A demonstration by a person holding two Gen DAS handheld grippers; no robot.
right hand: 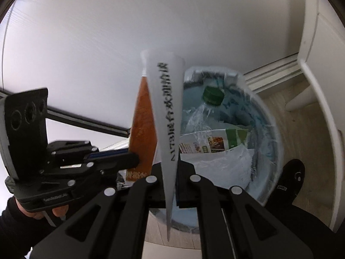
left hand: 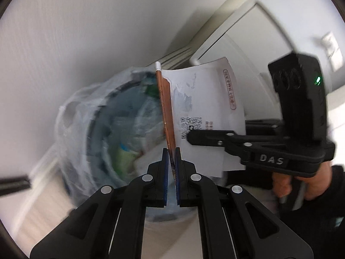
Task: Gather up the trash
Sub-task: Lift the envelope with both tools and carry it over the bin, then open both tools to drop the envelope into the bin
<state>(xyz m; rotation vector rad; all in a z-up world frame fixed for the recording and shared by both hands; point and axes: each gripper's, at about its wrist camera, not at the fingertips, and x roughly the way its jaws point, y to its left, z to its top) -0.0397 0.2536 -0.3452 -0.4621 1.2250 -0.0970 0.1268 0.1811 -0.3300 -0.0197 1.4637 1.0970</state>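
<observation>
My left gripper (left hand: 171, 157) is shut on a flat orange packet (left hand: 165, 112), held edge-on above a trash bin (left hand: 90, 125) lined with a clear bag. My right gripper (right hand: 171, 166) is shut on a white printed paper sheet (right hand: 166, 108); the same sheet shows in the left wrist view (left hand: 207, 108) with a QR code and a red stamp. The orange packet (right hand: 143, 129) and the left gripper (right hand: 133, 158) show at left in the right wrist view. The bin (right hand: 267, 129) holds a crushed bottle with a green cap (right hand: 212, 96) and a green-printed wrapper (right hand: 215, 143).
The bin stands on a light wood floor by a white wall and baseboard (right hand: 273, 72). A white cabinet or door frame (right hand: 317, 86) is at the right. A black shoe (right hand: 291, 177) is beside the bin. A dark bar (right hand: 86, 123) crosses at left.
</observation>
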